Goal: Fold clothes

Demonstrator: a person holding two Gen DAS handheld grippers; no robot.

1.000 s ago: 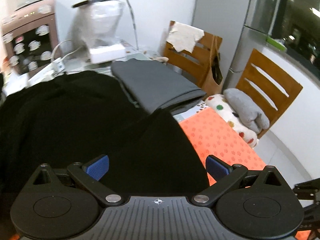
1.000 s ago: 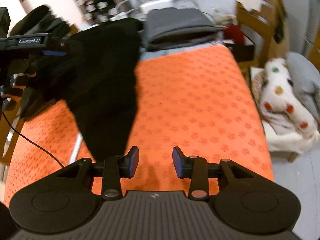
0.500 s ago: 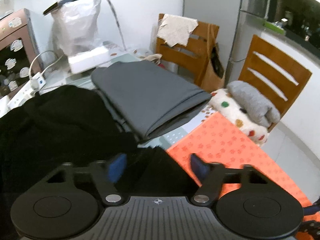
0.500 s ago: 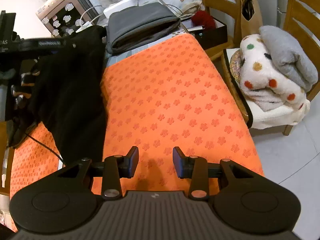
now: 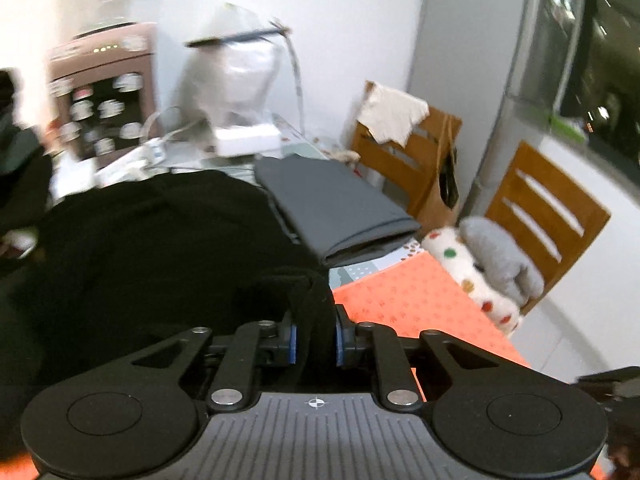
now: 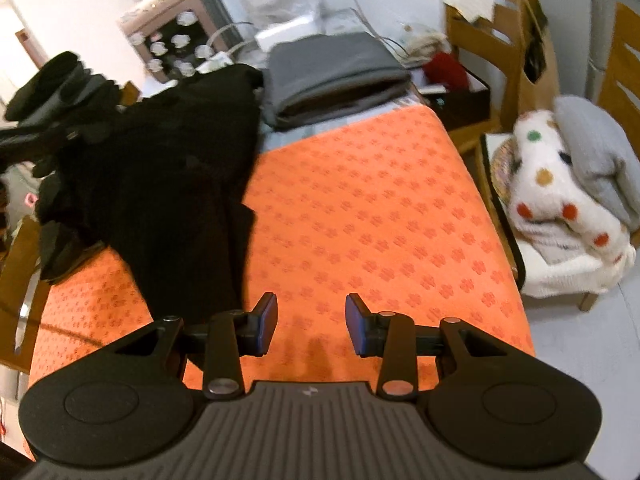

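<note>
Pinching a bunched edge of the black garment (image 5: 160,248) in my left gripper (image 5: 314,338); right gripper (image 6: 311,320) gaping, empty. Bunched grip could slip or drag the folded grey cloth (image 5: 336,204) lying against it.

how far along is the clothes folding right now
Done: a grey garment lies folded at the far end of the orange mat. In hand: the left gripper is shut on a bunched edge of the black garment. Left: that garment is still rumpled and unfolded; the right gripper is open, holding nothing.
</note>
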